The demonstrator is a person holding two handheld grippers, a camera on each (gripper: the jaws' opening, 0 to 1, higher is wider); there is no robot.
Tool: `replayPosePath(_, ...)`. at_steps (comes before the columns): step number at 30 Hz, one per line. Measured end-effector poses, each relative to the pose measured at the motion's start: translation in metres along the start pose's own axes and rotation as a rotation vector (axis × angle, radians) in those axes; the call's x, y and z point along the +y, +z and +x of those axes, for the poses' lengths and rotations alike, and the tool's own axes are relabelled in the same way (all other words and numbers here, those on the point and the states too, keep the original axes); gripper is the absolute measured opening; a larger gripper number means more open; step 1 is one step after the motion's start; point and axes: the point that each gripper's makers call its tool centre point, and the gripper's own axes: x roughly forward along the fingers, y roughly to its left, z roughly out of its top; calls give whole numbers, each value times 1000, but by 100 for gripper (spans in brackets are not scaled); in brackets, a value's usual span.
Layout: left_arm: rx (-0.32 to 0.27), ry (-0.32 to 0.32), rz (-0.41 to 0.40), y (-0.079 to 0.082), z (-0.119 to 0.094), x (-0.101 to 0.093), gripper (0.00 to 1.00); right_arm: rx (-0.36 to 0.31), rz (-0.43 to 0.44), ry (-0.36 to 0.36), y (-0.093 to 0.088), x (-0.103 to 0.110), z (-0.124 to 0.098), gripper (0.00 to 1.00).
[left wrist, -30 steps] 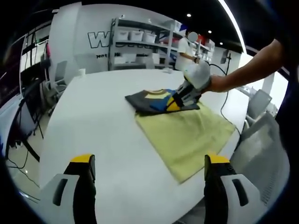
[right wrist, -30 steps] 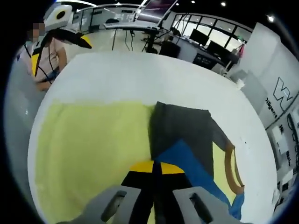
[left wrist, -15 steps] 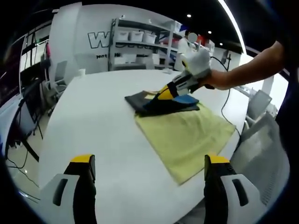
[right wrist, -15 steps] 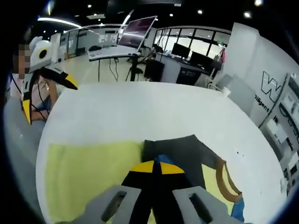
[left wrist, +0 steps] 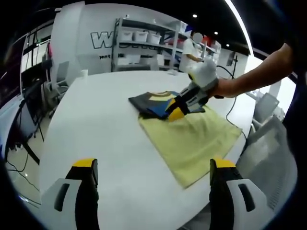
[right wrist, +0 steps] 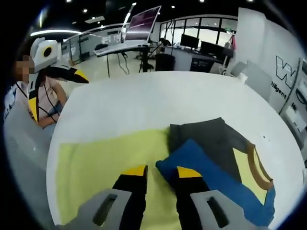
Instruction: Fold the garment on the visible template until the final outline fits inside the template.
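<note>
white round tabletop [left wrist: 100, 129] fills the foreground, with an office of shelving [left wrist: 139, 45] and desks behind it. on it lies a pale yellow-green cloth template [left wrist: 192, 139], and the folded garment, a grey, blue and yellow shirt with a brown collar [right wrist: 225, 153], sits across its far edge, partly on bare table. right gripper [right wrist: 156, 171] has its yellow-tipped jaws parted with nothing between them, resting right at the blue corner of the shirt. left gripper [left wrist: 153, 167] hovers well back near the table edge, jaws spread wide and empty.
</note>
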Motion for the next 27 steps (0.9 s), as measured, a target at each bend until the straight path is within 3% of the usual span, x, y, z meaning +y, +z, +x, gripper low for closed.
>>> replayPosePath(6,-1,-7,5,2,2,-3,95,-17,-7,1,0,-1,-10,26)
replayPosePath(12,3,-14,5,1,5,-3,95,-42,30,-35,-4,-14,-23,22)
replayPosePath(19,-1,-21,8,4,7,-7,95,-35,76,-79,-7,-24,-15,13)
replayPosePath(22,2,-20,10,3,6,-7,95,-56,120,-92,-3,-26,-13,13)
replayPosePath(27,6,-10,-1,-2,2,-3,95,-17,120,-84,-9,-24,-3,14)
